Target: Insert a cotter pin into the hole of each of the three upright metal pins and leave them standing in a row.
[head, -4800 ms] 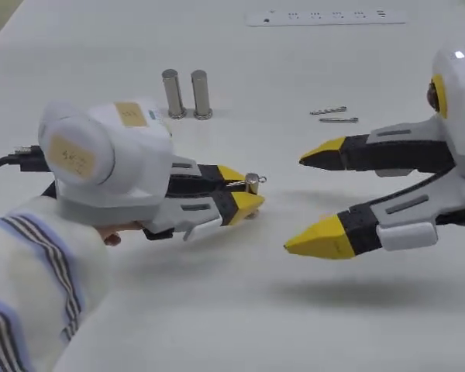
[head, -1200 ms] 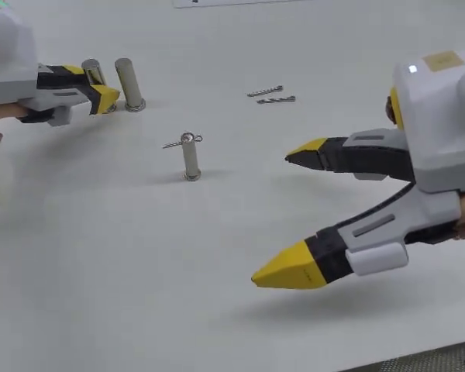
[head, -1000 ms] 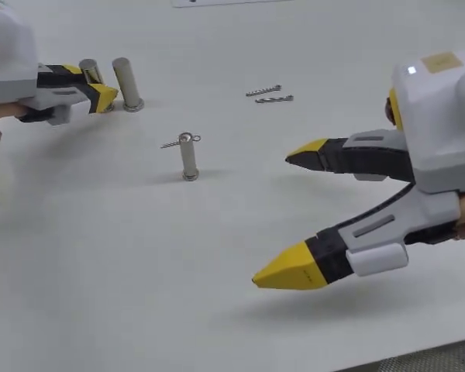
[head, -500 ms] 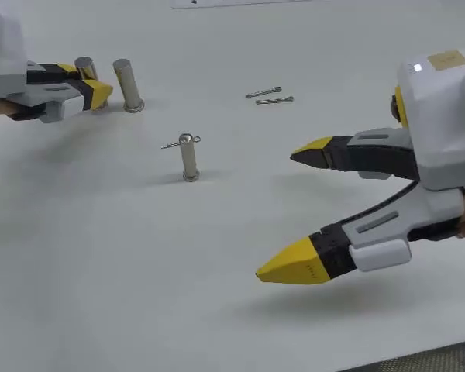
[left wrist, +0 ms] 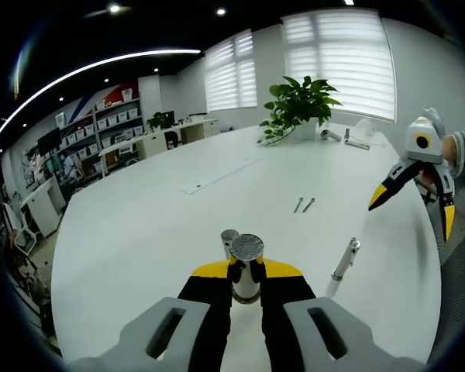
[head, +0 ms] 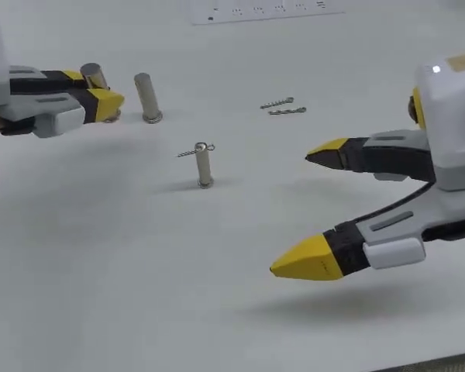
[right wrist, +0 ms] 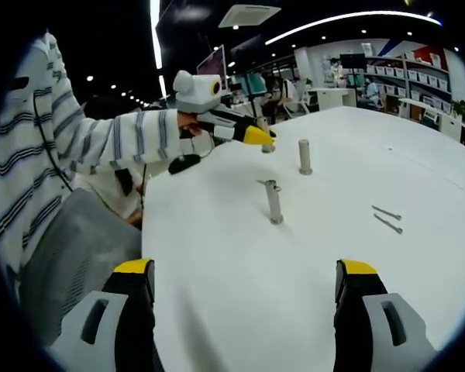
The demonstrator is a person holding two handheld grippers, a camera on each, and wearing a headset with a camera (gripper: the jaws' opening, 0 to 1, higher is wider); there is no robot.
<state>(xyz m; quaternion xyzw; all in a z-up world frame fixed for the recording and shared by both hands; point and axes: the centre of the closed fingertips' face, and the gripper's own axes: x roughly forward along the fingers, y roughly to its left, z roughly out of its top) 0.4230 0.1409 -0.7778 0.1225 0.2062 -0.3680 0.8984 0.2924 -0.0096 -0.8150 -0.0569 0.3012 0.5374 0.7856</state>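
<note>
Pinned pin [head: 204, 164]: upright, cotter pin [head: 190, 151] through its hole.
Bare pin [head: 146, 98]: upright, free-standing.
Held pin [left wrist: 247, 248]: upright, clamped in left gripper [left wrist: 246, 270].
Loose cotter pins [head: 284, 107]: two, lying together.

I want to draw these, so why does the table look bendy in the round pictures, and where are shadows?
Head view: lines look straight; soft shadows lie on the table under the right gripper and beside the standing pin. Left gripper view: the fisheye lens bends the table edge and ceiling light; the held pin looks big. Right gripper view: same bending.
</note>
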